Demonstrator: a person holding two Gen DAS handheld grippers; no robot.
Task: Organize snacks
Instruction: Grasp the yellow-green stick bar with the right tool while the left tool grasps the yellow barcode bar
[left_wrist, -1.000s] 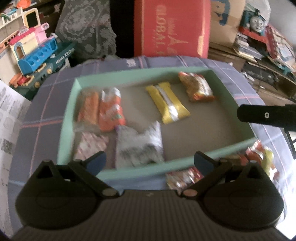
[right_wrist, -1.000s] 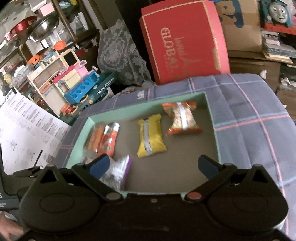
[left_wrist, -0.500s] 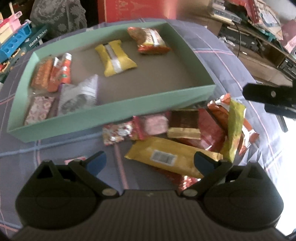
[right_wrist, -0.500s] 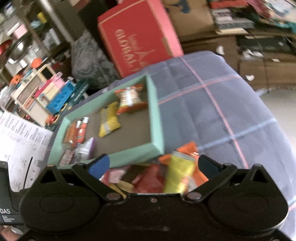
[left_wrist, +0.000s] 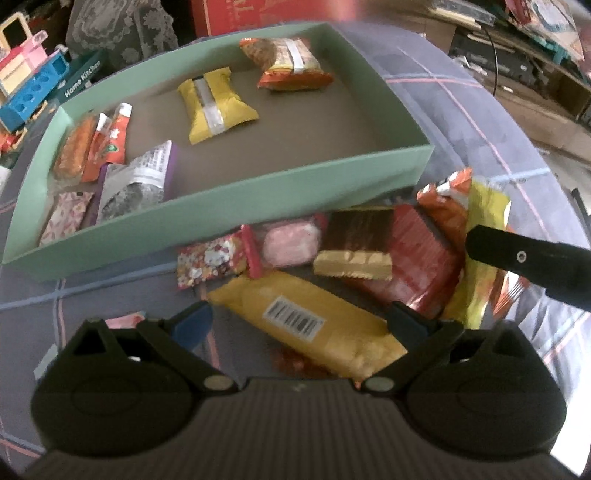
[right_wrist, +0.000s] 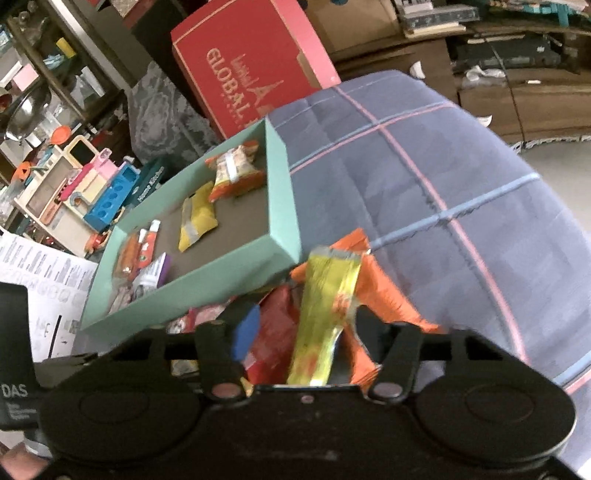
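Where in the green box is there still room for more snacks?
The bare floor of the green box lies at its right end, between the yellow packet and the right wall. The left end is crowded with small packets. Outside, the loose pile fills the front.

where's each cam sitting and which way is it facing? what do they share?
Left wrist: on the left gripper, looking steeply down over its open fingers at the loose snack pile; yellow barcode packet nearest; a right gripper finger juts in at the right edge.
Right wrist: on the right gripper, angled down across the checked cloth; its jaws have just been closing, with a yellow-green packet between them.
Shared: green tray and snack pile.
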